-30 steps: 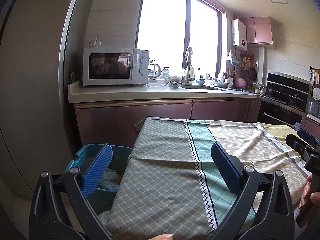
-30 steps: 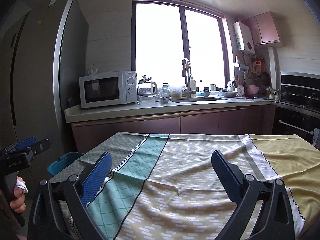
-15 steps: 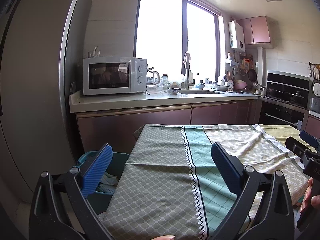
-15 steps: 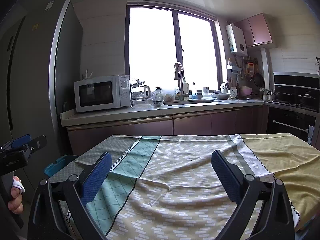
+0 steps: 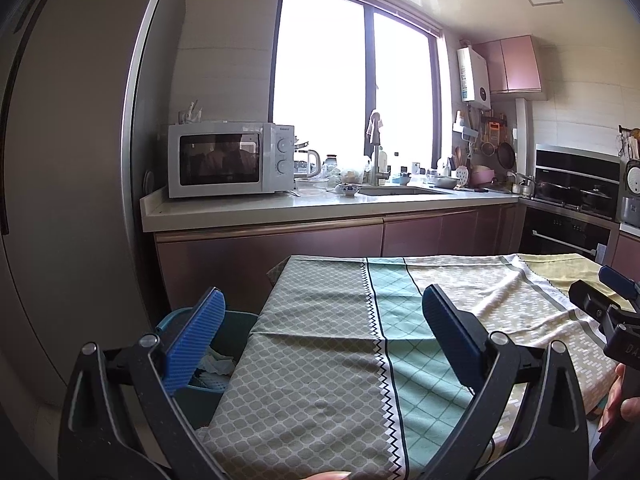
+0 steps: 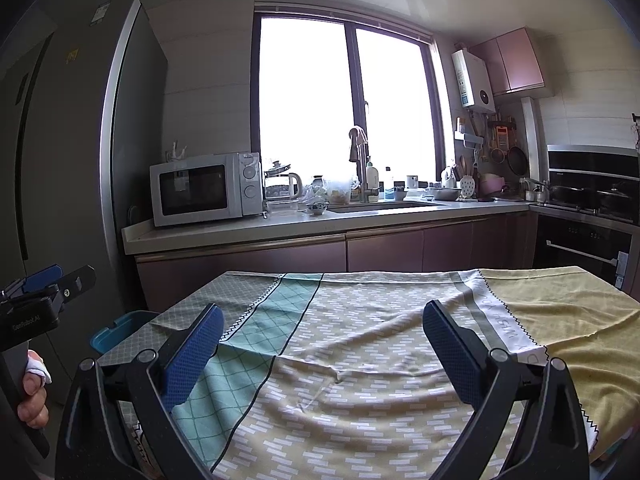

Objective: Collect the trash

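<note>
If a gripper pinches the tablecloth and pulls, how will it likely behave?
The tablecloth would probably bunch and slide rather than lift stiffly: it already shows soft wrinkles and drapes over the table edge. It looks thin, so likely light. Nothing visibly rests on it, so a pull might drag the whole cloth.

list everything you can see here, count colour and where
tablecloth: 1, grey, teal, tan and yellow panels, covering the table in front of both grippers
bin: 1, teal-blue, on the floor at the table's left edge, crumpled white trash inside
microwave: 1, white, left end of the counter
fridge: 1, grey, far left
kettle: 1, white-handled, right of the microwave
tap: 1, metal, over the sink below the window
wall heater: 1, white, right of the window
oven: 1, black, right side
left gripper: 1, black with blue pads, open, empty
right gripper: 1, black with blue pads, open, empty
</note>
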Demonstrator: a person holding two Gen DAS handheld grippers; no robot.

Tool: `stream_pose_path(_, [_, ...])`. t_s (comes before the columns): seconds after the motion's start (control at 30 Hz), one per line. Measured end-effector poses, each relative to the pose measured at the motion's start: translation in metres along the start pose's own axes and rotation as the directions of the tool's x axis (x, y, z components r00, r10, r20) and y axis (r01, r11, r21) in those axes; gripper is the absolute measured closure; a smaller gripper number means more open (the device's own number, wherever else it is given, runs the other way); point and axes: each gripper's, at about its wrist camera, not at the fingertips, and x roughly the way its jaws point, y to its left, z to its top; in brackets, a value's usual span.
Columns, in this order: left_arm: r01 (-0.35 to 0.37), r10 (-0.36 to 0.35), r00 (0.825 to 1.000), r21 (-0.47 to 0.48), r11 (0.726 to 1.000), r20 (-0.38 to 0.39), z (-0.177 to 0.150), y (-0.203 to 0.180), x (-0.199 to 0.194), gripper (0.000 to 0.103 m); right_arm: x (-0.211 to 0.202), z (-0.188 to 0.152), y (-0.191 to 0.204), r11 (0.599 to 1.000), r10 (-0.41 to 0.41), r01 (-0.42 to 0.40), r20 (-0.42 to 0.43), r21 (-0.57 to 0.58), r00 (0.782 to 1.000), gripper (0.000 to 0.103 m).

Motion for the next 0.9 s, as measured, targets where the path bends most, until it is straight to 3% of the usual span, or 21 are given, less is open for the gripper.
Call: stream_pose_path(0.9, [-0.011, 0.011, 1.0, -0.006, 1.0, 0.012, 0.0028, -0.0026, -0.0001, 0.006, -0.0029, 0.0011, 0.0, 1.0, -0.004, 0.004, 0.017, -0.004, 1.0, 0.007])
